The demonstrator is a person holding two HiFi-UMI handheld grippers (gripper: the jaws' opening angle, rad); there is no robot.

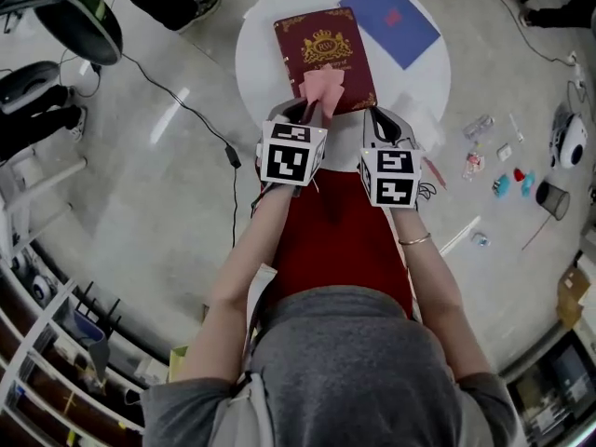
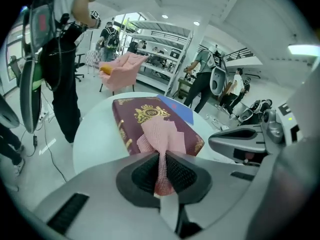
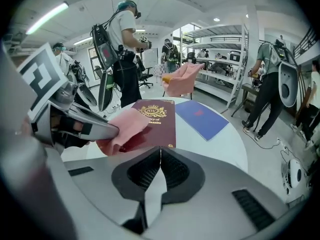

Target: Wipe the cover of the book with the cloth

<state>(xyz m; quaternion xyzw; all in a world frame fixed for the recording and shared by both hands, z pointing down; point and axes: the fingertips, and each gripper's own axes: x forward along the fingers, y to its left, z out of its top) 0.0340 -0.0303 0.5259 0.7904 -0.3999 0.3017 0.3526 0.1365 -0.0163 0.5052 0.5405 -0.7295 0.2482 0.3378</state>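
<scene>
Between the jaws of the left claw [image 1: 304, 112] [image 2: 161, 159] sits a pink cloth [image 1: 324, 89] [image 2: 160, 134], pinched tight in its ribbed pads, with the free end spreading forward from the tips and lying on the near part of the book [image 1: 321, 49] [image 2: 145, 111]. That book, dark red with a gold crest on its cover, lies flat and closed just ahead of the left claw on a round white worktop [image 1: 256, 54] [image 2: 95, 144]. Just to the right of the left claw is the right claw [image 1: 382, 124] [image 3: 160, 156], its jaws closed together with nothing between them, over the near rim of the worktop [image 3: 220, 144] by the book's near right corner. From the right claw's own view the book [image 3: 155, 116] lies ahead and a little left, the cloth [image 3: 122, 129] shows at the left where the left claw grips it, and a blue folder [image 3: 202, 118] lies ahead to the right. The folder [image 1: 391, 19] [image 2: 177, 108] lies flat beyond both claws, just beside the book's far right corner. Far beyond the claws stands a pink armchair [image 2: 120, 71] [image 3: 181, 79]. Left of the left claw, a black cable [image 1: 177, 101] runs across the floor.
</scene>
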